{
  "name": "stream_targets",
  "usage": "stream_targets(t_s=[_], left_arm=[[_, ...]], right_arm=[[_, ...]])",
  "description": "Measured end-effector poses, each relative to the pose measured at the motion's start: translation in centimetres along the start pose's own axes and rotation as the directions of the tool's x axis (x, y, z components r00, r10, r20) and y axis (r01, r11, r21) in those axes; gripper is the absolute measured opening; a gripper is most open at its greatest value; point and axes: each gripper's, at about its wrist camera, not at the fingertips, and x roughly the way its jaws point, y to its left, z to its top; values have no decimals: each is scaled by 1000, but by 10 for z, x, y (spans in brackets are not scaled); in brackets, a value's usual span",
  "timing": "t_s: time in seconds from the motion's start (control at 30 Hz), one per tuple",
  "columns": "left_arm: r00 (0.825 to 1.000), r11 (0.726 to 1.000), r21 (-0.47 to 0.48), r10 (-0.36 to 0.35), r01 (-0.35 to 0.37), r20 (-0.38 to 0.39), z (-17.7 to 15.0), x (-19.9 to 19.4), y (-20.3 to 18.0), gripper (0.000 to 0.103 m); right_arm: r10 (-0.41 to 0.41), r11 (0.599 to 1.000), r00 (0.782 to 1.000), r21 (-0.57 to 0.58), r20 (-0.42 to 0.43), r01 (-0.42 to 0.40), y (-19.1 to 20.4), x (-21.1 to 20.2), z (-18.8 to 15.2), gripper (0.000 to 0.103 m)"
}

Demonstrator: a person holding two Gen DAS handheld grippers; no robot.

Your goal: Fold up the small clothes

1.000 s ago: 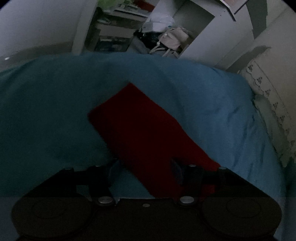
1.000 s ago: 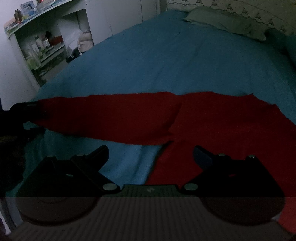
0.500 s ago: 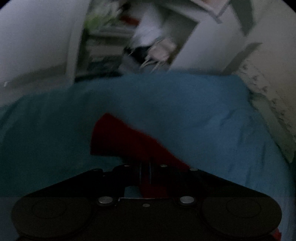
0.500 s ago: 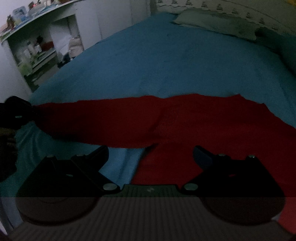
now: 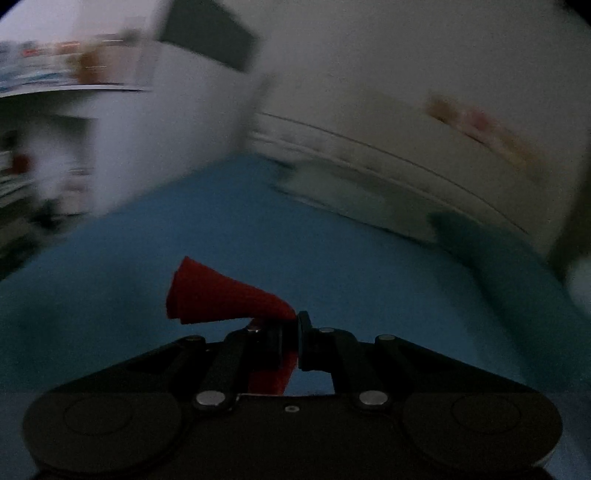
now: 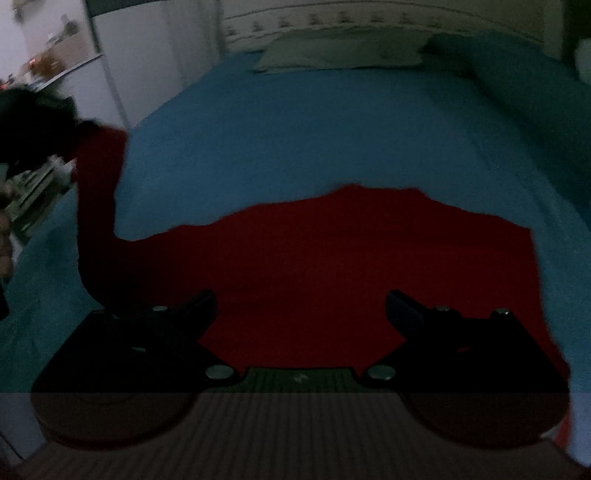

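Pinching a corner of the red cloth (image 5: pixel 225 295) between closed fingers, the left tool (image 5: pixel 290 338) holds that corner raised above the blue bed sheet (image 5: pixel 369 266); the free end of the cloth flares out ahead and to the left of the fingertips, and a short strip of it hangs down behind them. The left wrist view is heavily blurred, so the white wall (image 5: pixel 369 74) and the shelving (image 5: pixel 44 147) behind the bed are seen only as smeared shapes. In the right wrist view the red cloth (image 6: pixel 332 266) lies spread flat across the near part of the blue bed sheet (image 6: pixel 314 129), with one long strip rising at the left edge of the frame up to the left tool (image 6: pixel 33 125), which appears there as a dark, blurred mass. The right tool (image 6: pixel 301 306) stands wide open, its two fingers well apart, with the flat part of the cloth showing between and ahead of them; it has hold of nothing, and whether its fingers touch the fabric cannot be determined. A pale pillow (image 6: pixel 343 51) lies at the far end of the bed against a patterned headboard strip (image 6: pixel 332 18), and a second, blue pillow (image 6: pixel 517 74) lies at the far right. Lighting is dim in both views.
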Motion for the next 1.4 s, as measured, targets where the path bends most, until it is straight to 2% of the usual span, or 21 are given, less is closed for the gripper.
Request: stream_targets(t_s=[0.03,0.13,0.23,0.4,0.43,0.47,0.5,0.57,0.6,0.63,0.73,0.87,0.97,1.1,1.17,1.23,1.27,1.3,1.33,1.37,1.4], left_arm=[[999,998,48,-42,43,-22,-10,7,-31,7],[990,982,154,-95,110,-101,-47,28,-102,7],[976,958,253,-84,135,-203,-101,55,-150,7],[924,939,314,-13,142,-382,-179,98,-173,8],[917,938,319,1,138,-399,-189,102,-176,9],[919,937,328,17,123,-394,-195,102,-178,10],[924,937,330,25,111,-382,-197,101,-180,13],[922,942,318,22,110,-385,-194,98,-184,44],[922,944,309,12,118,-388,-188,97,-178,68],[925,944,306,6,120,-380,-186,91,-178,79],[930,948,306,29,91,-366,-166,68,-161,86],[929,962,272,100,1,-355,-145,41,-126,90],[921,968,239,160,-76,-355,-138,29,-93,90],[906,967,220,203,-126,-372,-143,25,-62,90],[901,963,228,221,-142,-373,-146,26,-53,90],[900,963,228,223,-143,-375,-149,27,-47,90],[901,965,224,218,-140,-375,-149,28,-45,90],[903,966,220,213,-137,-374,-149,30,-44,90],[903,966,218,211,-136,-374,-147,32,-43,90],[903,967,214,210,-136,-374,-146,30,-40,90],[904,969,208,207,-135,-375,-145,33,-38,90]], right_arm=[[-19,1000,1000,13,2,19,-16,-4,-1,103],[-65,996,998,60,-7,66,-60,-10,-6,103],[-98,987,995,127,-35,102,-106,-9,-16,103],[-126,972,988,190,-88,141,-167,1,-42,103],[-123,970,988,199,-93,140,-174,3,-45,103],[-115,969,988,206,-100,134,-182,5,-49,103],[-108,969,989,210,-103,128,-187,6,-52,103],[-81,973,992,209,-98,100,-195,6,-56,103],[-68,975,993,205,-95,86,-196,6,-56,103],[-55,977,994,200,-92,73,-201,6,-57,103],[-30,988,997,151,-75,41,-199,1,-54,103],[24,999,999,43,-40,-22,-180,4,-32,103],[85,995,995,-46,-55,-88,-155,25,-13,103],[134,969,990,-202,-45,-140,-111,61,4,101],[133,943,989,-299,-56,-144,-85,85,7,91],[104,907,991,-400,-86,-130,-61,110,3,73],[82,885,992,-451,-100,-119,-50,123,0,70],[68,864,991,-489,-114,-115,-43,133,-2,60],[49,848,992,-519,-118,-103,-41,143,-4,39],[33,844,994,-529,-109,-86,-40,148,-3,33],[28,861,995,-503,-93,-71,-45,147,-1,28]])
